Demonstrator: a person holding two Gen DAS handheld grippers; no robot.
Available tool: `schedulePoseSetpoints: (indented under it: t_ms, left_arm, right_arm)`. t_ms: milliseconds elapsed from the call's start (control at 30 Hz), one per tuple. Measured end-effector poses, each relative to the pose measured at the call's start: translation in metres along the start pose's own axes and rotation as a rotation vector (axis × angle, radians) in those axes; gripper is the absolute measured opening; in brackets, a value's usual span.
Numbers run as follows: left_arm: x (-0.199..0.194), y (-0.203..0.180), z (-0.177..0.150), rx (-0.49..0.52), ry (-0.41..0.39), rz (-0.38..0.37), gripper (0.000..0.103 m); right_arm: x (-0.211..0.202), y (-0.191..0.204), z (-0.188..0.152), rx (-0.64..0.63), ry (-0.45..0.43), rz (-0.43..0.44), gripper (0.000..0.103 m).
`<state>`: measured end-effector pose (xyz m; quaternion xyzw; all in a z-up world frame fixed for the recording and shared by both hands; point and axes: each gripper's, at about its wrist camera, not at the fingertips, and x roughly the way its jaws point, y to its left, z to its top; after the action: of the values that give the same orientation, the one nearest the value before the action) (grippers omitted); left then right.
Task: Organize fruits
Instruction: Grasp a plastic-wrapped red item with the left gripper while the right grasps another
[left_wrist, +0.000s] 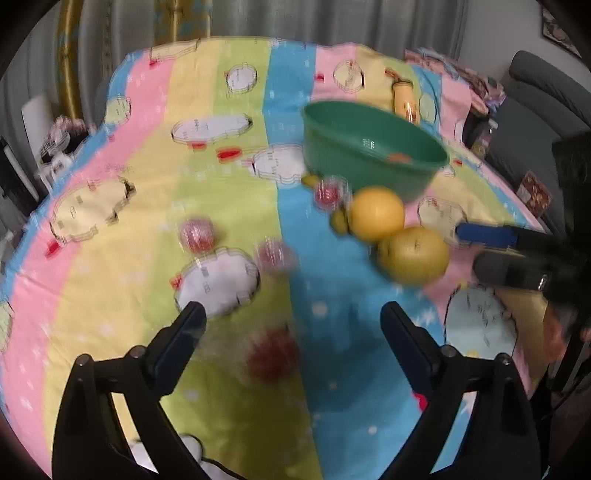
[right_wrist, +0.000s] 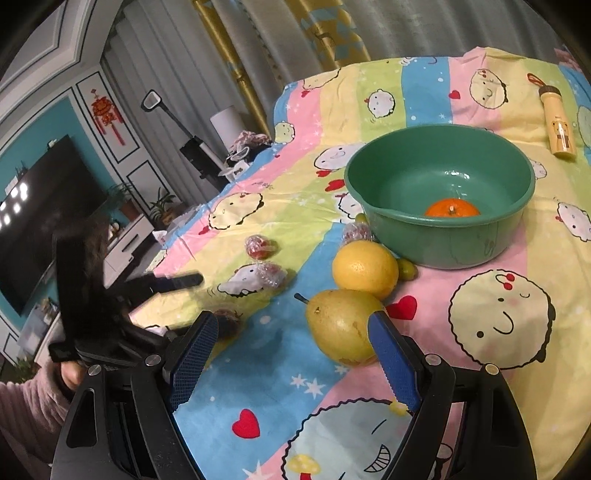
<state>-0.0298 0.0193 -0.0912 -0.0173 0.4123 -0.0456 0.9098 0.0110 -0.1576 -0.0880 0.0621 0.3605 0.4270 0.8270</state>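
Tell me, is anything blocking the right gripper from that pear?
Nothing visible. The open right gripper sits just short of the pear, one finger already alongside it. The yellow citrus lies behind the pear, toward the bowl.

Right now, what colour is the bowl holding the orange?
Green bowl; clearest in the right wrist view.

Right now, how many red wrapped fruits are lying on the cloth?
4 red wrapped fruits: one beside the green bowl, two further left on the cloth, one, blurred, near the left gripper. Others may hide behind the bowl.
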Motion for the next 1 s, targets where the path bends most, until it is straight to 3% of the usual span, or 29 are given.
schedulePoseSetpoints:
  t_ms: [67, 333, 400, 500, 567, 767, 1000]
  left_arm:
    - [0.004, 0.0, -0.008, -0.011, 0.025, -0.021, 0.086]
    - [0.009, 0.004, -0.017, -0.086, 0.043, -0.047, 0.079]
    - [0.009, 0.004, -0.015, -0.111, 0.033, -0.06, 0.074]
    - [0.011, 0.008, -0.014, -0.139, 0.029, -0.058, 0.052]
    - [0.014, 0.013, -0.015, -0.152, 0.039, -0.047, 0.033]
    - [0.007, 0.027, -0.019, -0.204, 0.002, -0.105, 0.034]
    - [-0.021, 0.05, -0.015, -0.246, -0.101, -0.088, 0.032]
  right_arm:
    - [0.001, -0.002, 0.001, 0.007, 0.0, 0.0, 0.084]
    - [0.004, -0.002, 0.0, 0.006, 0.011, -0.006, 0.084]
    - [0.005, 0.0, -0.001, 0.003, 0.013, -0.007, 0.084]
    - [0.007, 0.003, 0.0, -0.006, 0.012, -0.011, 0.084]
    - [0.007, 0.005, 0.001, -0.013, 0.007, -0.012, 0.084]
    - [0.012, 0.014, 0.006, -0.033, -0.002, -0.014, 0.084]
    - [0.035, 0.038, 0.02, -0.145, 0.023, -0.066, 0.084]
